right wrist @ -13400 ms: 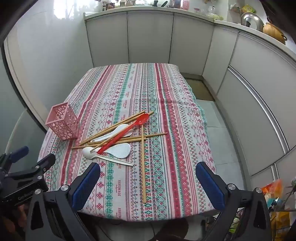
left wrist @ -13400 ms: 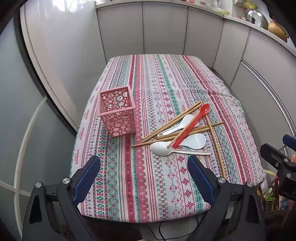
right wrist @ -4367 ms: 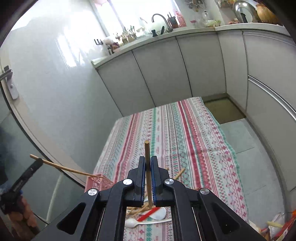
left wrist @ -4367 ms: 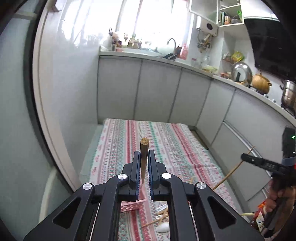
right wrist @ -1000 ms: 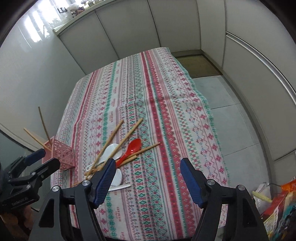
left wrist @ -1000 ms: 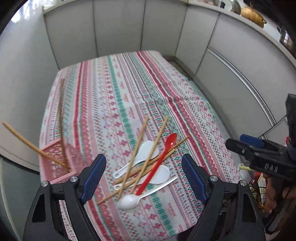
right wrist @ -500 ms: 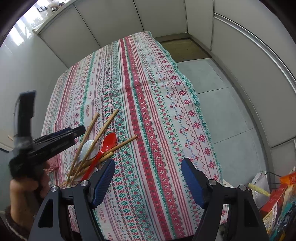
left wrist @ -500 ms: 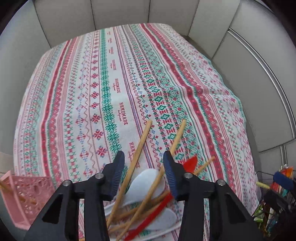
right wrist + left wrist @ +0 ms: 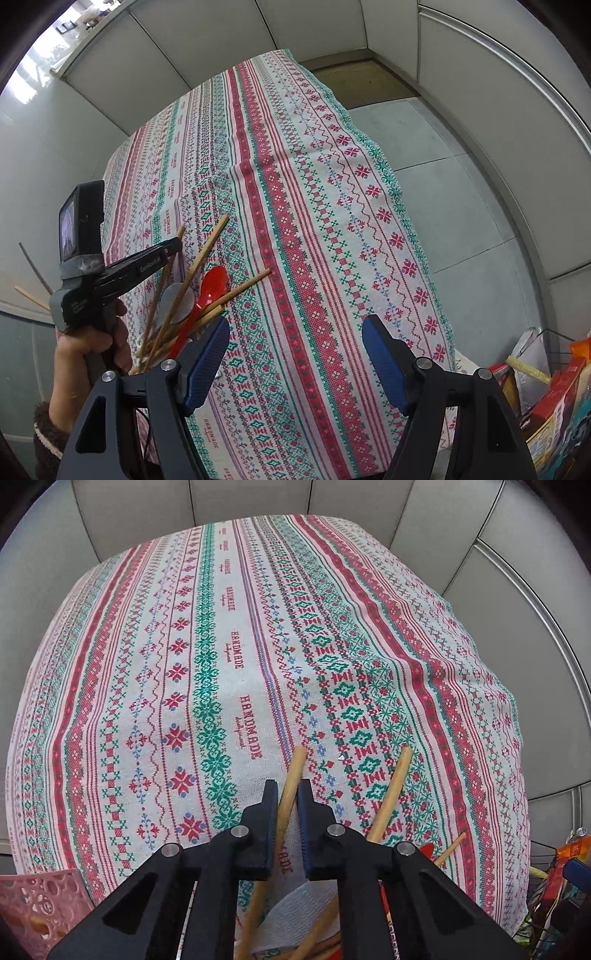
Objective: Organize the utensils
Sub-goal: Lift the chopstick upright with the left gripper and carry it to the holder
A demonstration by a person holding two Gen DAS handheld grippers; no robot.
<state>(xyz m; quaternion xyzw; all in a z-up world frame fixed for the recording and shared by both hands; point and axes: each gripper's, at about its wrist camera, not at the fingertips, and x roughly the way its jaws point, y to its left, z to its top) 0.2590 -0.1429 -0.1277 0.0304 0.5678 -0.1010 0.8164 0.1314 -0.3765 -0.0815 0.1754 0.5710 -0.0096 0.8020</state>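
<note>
My left gripper [image 9: 287,794] points down at the utensil pile, its jaws closing on the thick end of a wooden chopstick [image 9: 295,771] that runs between the pads. A second chopstick [image 9: 395,779] lies just to the right. In the right wrist view a hand holds the left gripper [image 9: 175,245] over the pile: chopsticks, a red spoon [image 9: 212,284] and a white paddle [image 9: 173,302]. The pink basket [image 9: 40,904] stands at the lower left with chopsticks [image 9: 31,295] sticking out. My right gripper [image 9: 295,343] hangs open over the cloth, right of the pile, holding nothing.
A patterned tablecloth [image 9: 221,627] covers the table, which is bare beyond the pile. Grey cabinets surround it. A tiled floor [image 9: 443,166] lies to the right, with boxes and bags [image 9: 554,387] by the table's near right corner.
My left gripper has dropped from above the table onto the pile, and its wide jaws have narrowed around one chopstick. The right gripper stays open and has sunk slightly.
</note>
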